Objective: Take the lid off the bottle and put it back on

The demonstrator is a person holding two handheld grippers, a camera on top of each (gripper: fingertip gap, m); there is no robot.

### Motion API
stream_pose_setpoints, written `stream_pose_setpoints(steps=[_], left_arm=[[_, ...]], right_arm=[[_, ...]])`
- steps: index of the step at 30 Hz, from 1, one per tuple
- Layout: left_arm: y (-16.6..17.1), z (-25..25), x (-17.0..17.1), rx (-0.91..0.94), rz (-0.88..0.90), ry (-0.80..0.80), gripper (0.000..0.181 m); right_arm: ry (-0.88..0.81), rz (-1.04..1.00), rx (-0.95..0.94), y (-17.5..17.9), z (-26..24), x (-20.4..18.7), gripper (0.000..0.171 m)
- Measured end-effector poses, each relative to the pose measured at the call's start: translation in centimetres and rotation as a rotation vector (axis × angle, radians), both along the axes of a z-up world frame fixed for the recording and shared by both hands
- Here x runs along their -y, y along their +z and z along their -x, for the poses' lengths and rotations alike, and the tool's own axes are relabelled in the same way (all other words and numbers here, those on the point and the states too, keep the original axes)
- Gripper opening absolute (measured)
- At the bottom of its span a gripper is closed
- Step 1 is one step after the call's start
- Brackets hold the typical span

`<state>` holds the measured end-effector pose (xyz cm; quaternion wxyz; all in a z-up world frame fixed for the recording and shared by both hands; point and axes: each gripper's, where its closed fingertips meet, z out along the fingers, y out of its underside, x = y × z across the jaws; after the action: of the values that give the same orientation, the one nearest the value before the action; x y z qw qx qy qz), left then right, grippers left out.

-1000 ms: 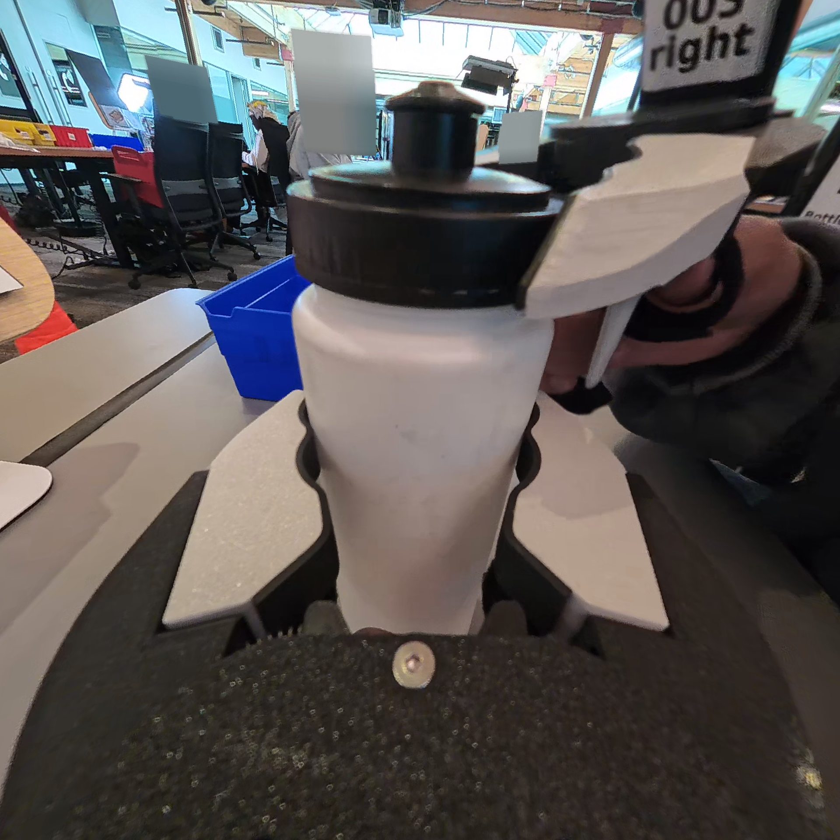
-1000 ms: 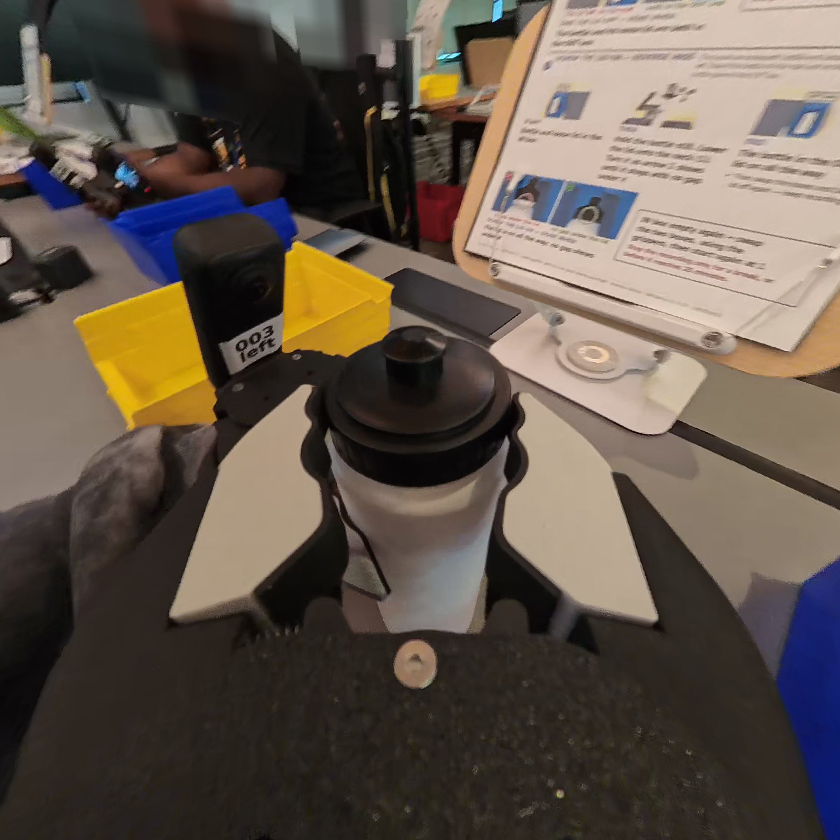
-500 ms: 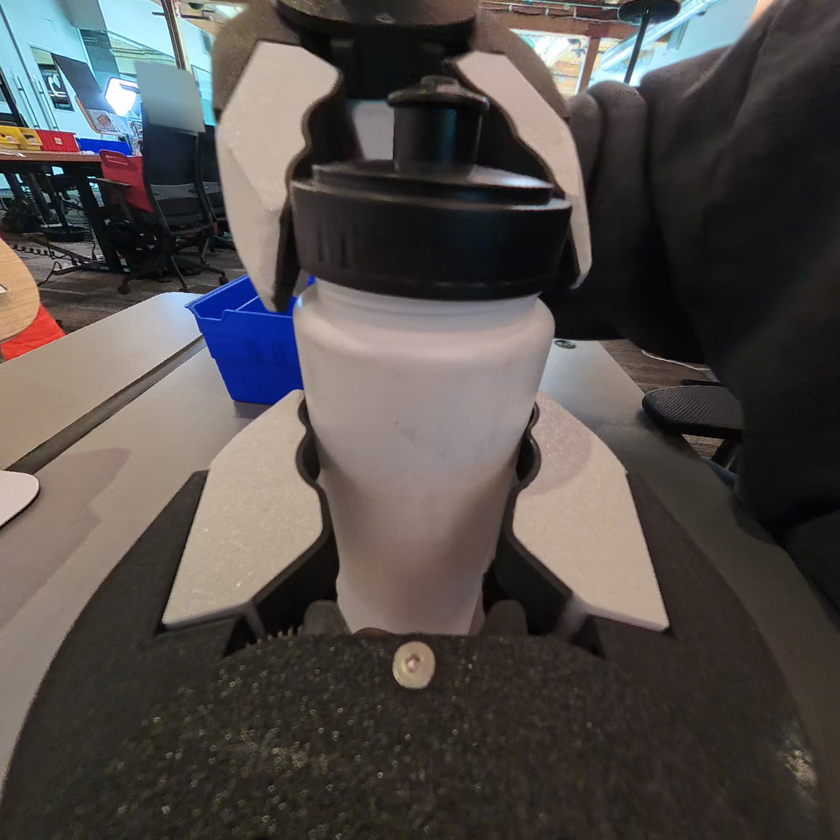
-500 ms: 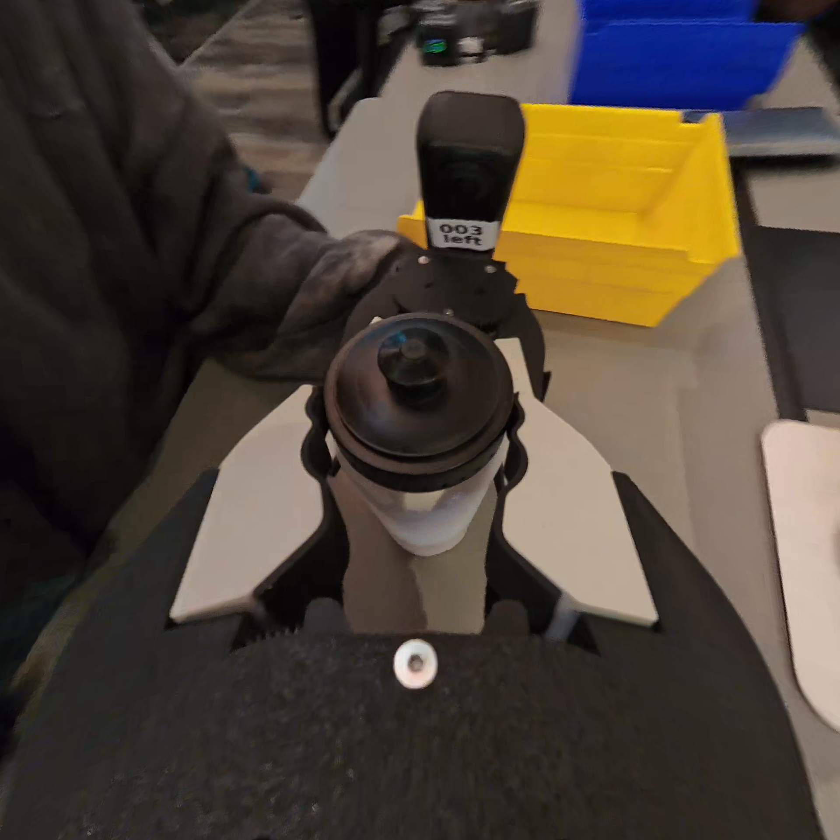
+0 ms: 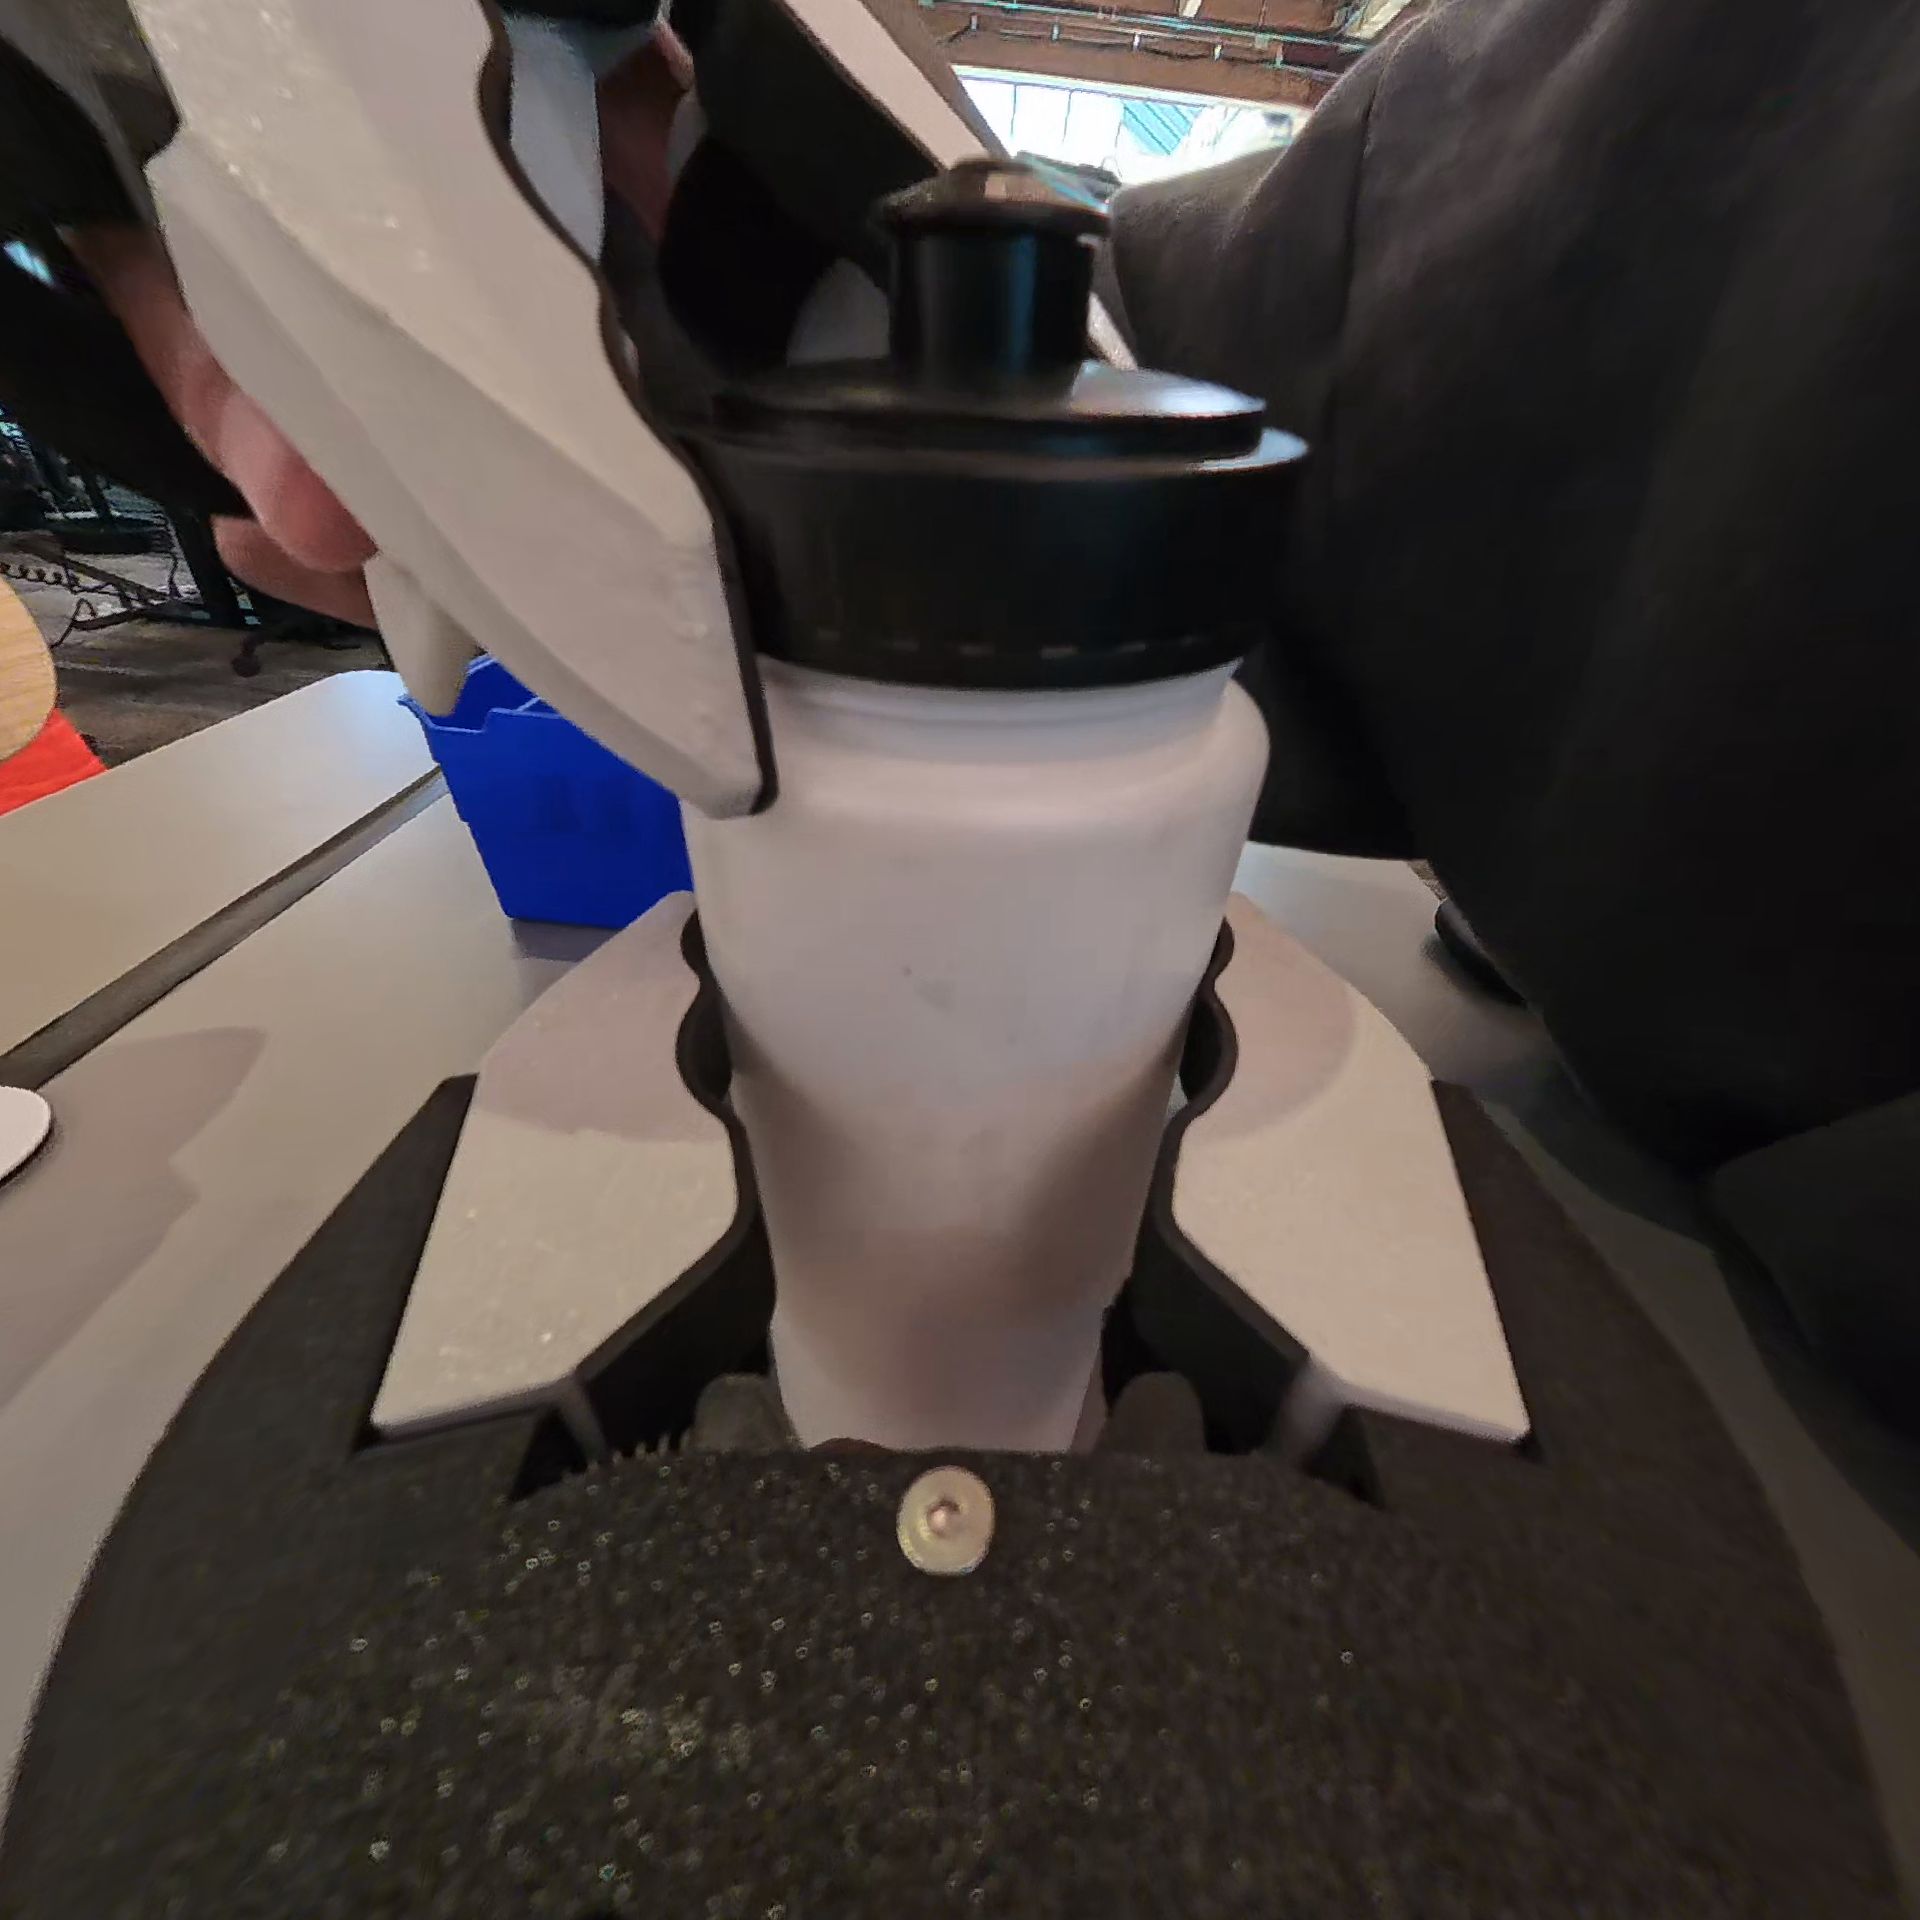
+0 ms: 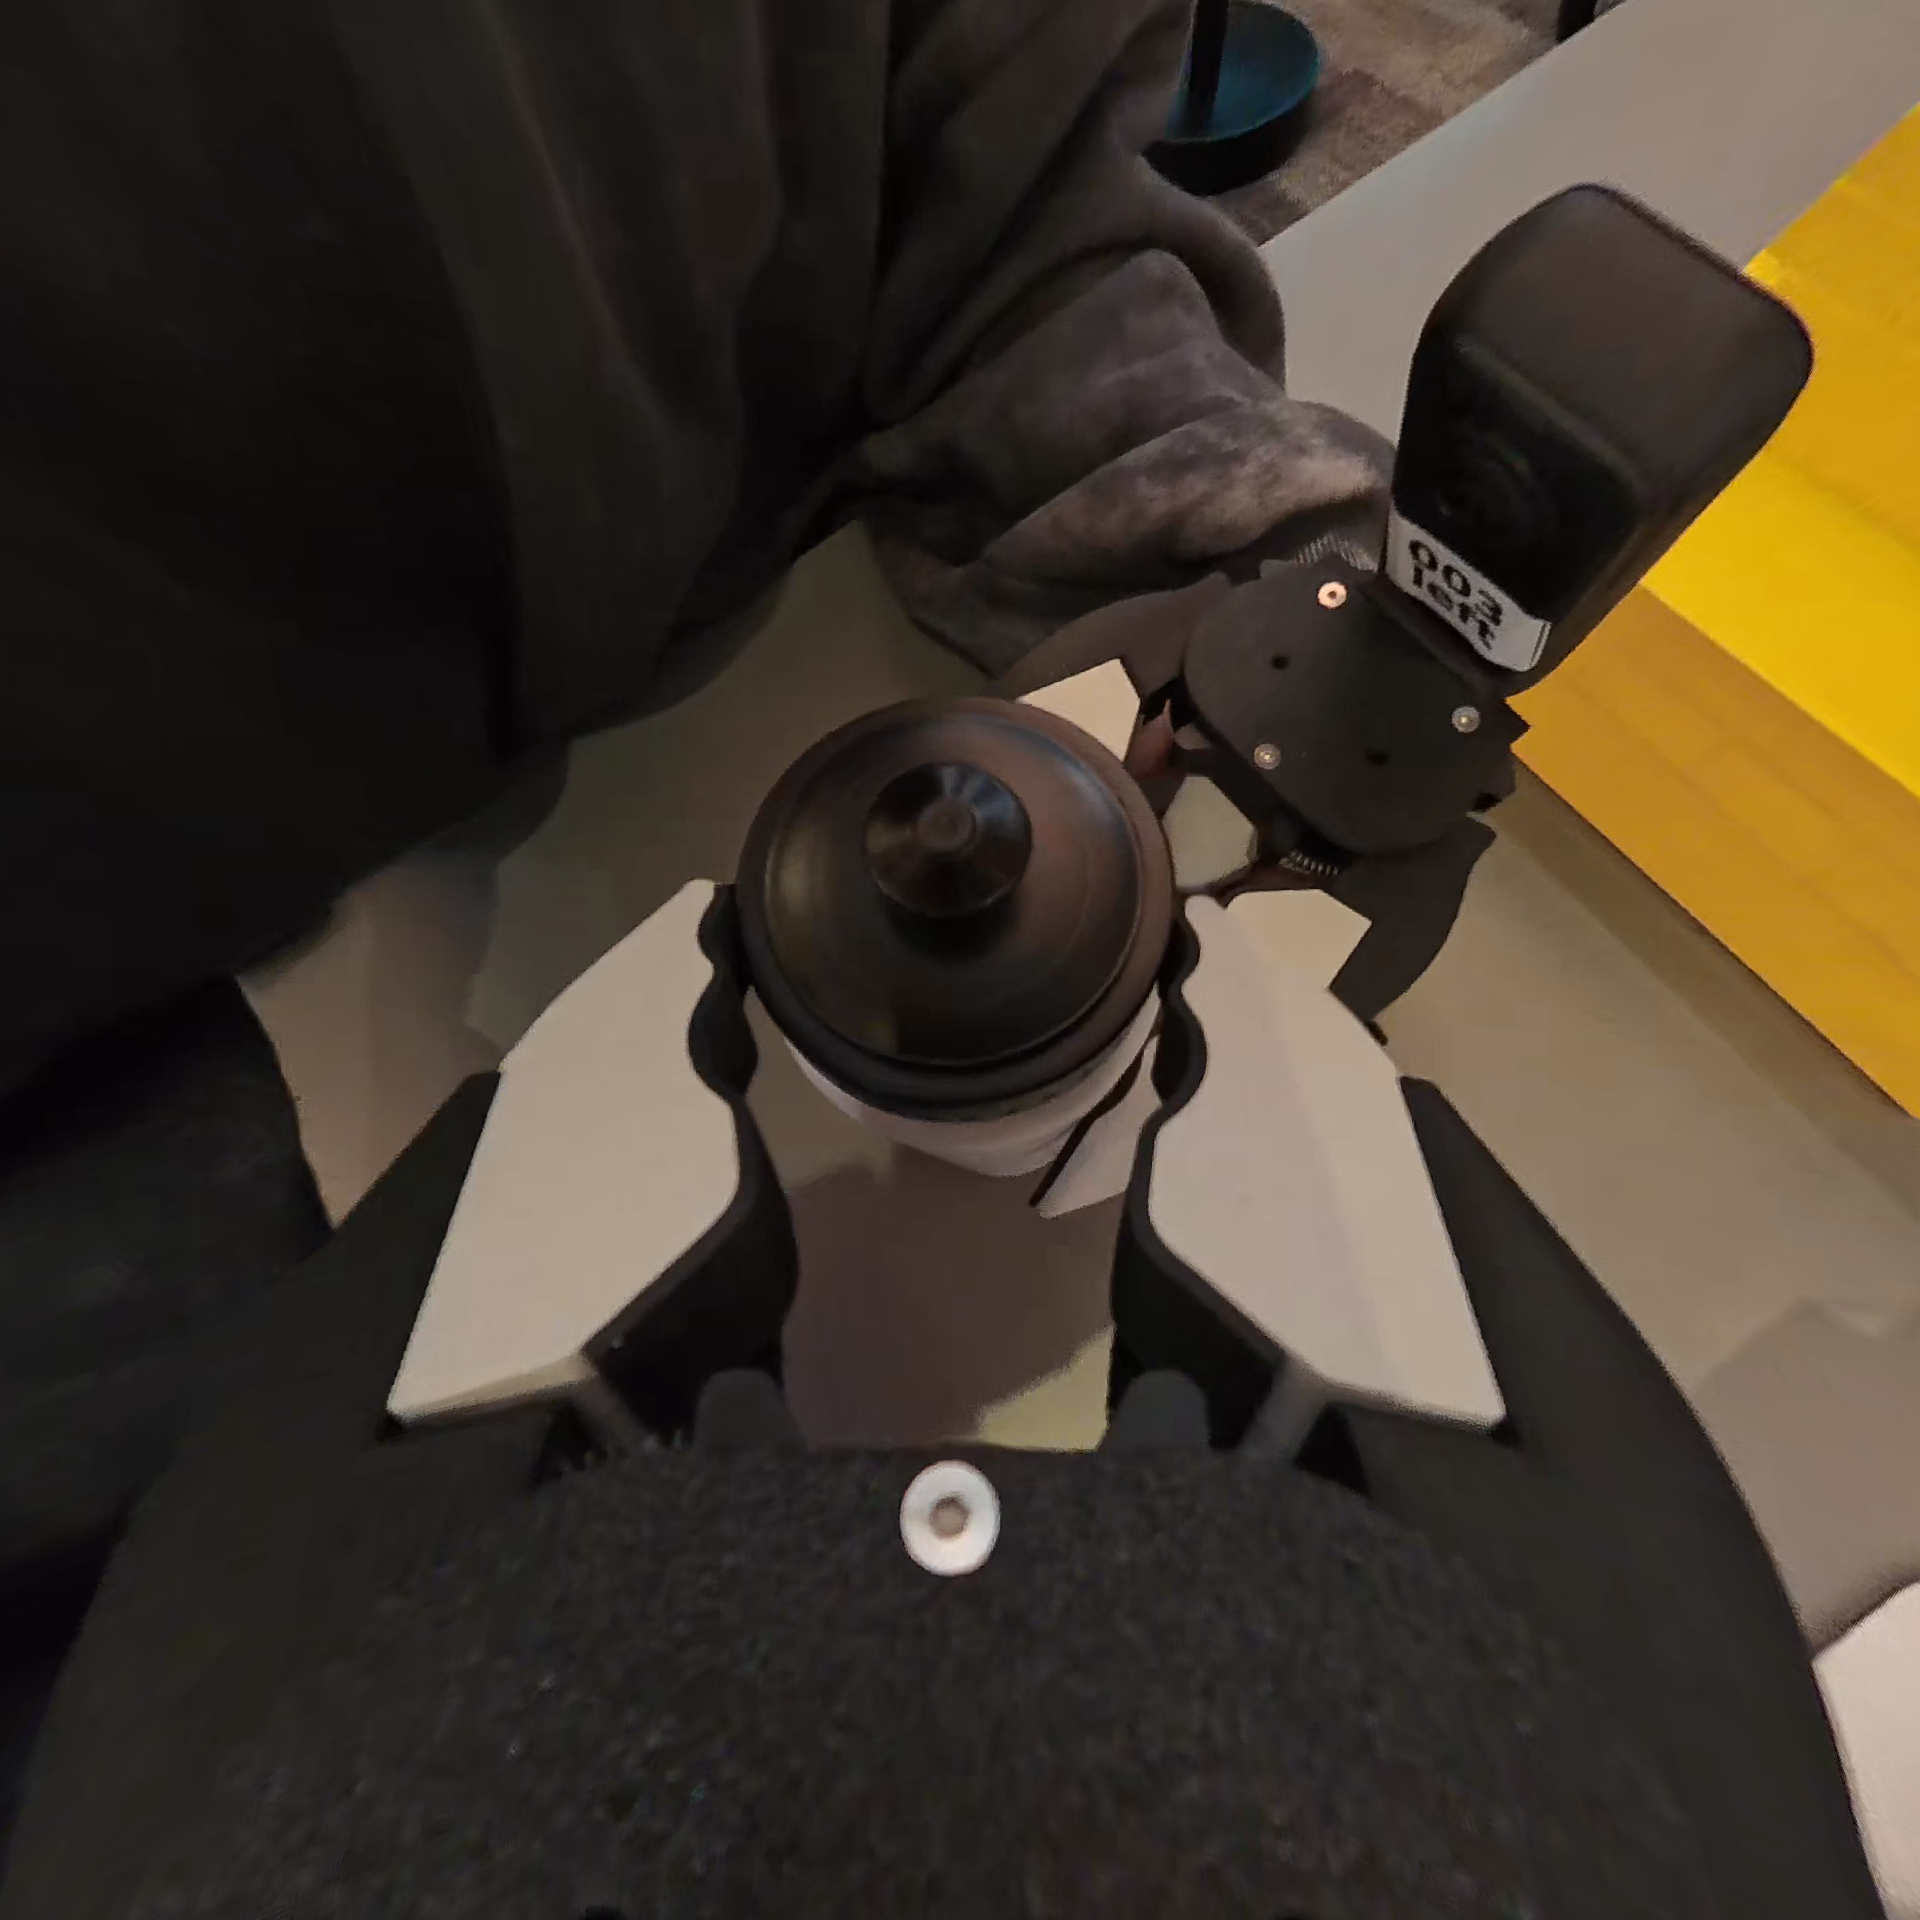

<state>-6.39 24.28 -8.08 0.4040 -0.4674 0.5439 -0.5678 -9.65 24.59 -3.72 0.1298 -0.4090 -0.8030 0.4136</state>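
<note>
My left tongs (image 5: 956, 1091) are pinching the white bottle (image 5: 966, 1039) around its body, holding it upright over the grey table (image 5: 312, 1039). My right tongs (image 6: 945, 997) reach in from above, and their fingers press on either side of the black lid (image 6: 951, 894), which sits on the bottle's neck. From the left, one pale finger (image 5: 468, 416) of the right tongs lies against the lid's edge. A blue bin (image 5: 561, 821) stands behind the bottle; a yellow bin (image 6: 1766, 727) sits beyond my left tongs, beside my dark sleeve (image 6: 1091, 436).
</note>
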Motion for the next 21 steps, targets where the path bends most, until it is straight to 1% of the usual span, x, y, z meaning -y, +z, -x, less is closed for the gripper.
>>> stream_pose_setpoints(steps=[2, 4, 5, 6, 7, 8, 10, 12, 13, 14, 15, 16, 17, 18, 19, 21], left_arm=[[0.0, 0.0, -0.1, 0.000, 0.006, -0.002, 0.086], [0.0, 0.0, -0.1, 0.002, 0.016, -0.002, 0.086], [0.0, -0.1, -0.1, 0.003, 0.015, -0.004, 0.086], [0.0, -0.1, 0.0, 0.000, 0.011, -0.006, 0.086], [-0.1, -0.1, 0.1, -0.006, 0.005, -0.008, 0.086], [-0.1, -0.1, 0.2, -0.011, 0.000, -0.007, 0.087], [-0.1, -0.2, 0.2, -0.012, -0.001, -0.005, 0.086], [-0.1, -0.1, 0.1, -0.009, 0.002, -0.002, 0.087], [-0.1, -0.1, 0.1, -0.010, 0.003, 0.000, 0.087], [-0.1, -0.2, 0.0, -0.011, 0.003, 0.002, 0.087], [-0.1, -0.2, 0.0, -0.012, 0.001, 0.004, 0.087], [-0.1, -0.2, 0.1, -0.014, -0.003, 0.005, 0.087], [-0.1, -0.3, 0.1, -0.017, -0.008, 0.006, 0.087], [-0.1, -0.3, 0.1, -0.019, -0.012, 0.007, 0.087], [-0.1, -0.4, 0.2, -0.019, -0.014, 0.009, 0.087], [-0.1, -0.4, 0.1, -0.016, -0.014, 0.013, 0.086]], right_arm=[[-0.025, 0.012, -0.022, 0.1, 0.2, 0.0, 0.076], [-0.126, -0.011, -0.031, 0.4, 0.4, -0.3, 0.076], [-0.196, -0.034, -0.045, 0.8, 0.4, -0.5, 0.078], [-0.276, -0.067, -0.064, 1.2, 0.3, -0.8, 0.086], [-0.357, -0.109, -0.088, 1.7, 0.1, -1.0, 0.090], [-0.438, -0.142, -0.112, 2.2, -0.1, -1.0, 0.091], [-0.599, -0.141, -0.211, 3.7, 0.1, 0.0, 0.103], [-0.819, -0.114, -0.332, 4.7, 0.7, 0.7, 0.093], [-0.946, -0.158, -0.354, 4.4, 0.7, 0.5, 0.092], [-1.090, -0.259, -0.343, 3.9, 0.1, -0.1, 0.092], [-1.260, -0.357, -0.338, 3.6, -0.9, -0.9, 0.089], [-1.422, -0.394, -0.373, 3.9, -1.8, -1.0, 0.090], [-1.573, -0.358, -0.452, 4.3, -2.3, -0.6, 0.088], [-1.674, -0.282, -0.538, 4.5, -2.4, 0.0, 0.085], [-1.724, -0.205, -0.608, 4.5, -1.9, 0.6, 0.087], [-1.840, -0.142, -0.634, 3.5, -1.4, 0.8, 0.088]])
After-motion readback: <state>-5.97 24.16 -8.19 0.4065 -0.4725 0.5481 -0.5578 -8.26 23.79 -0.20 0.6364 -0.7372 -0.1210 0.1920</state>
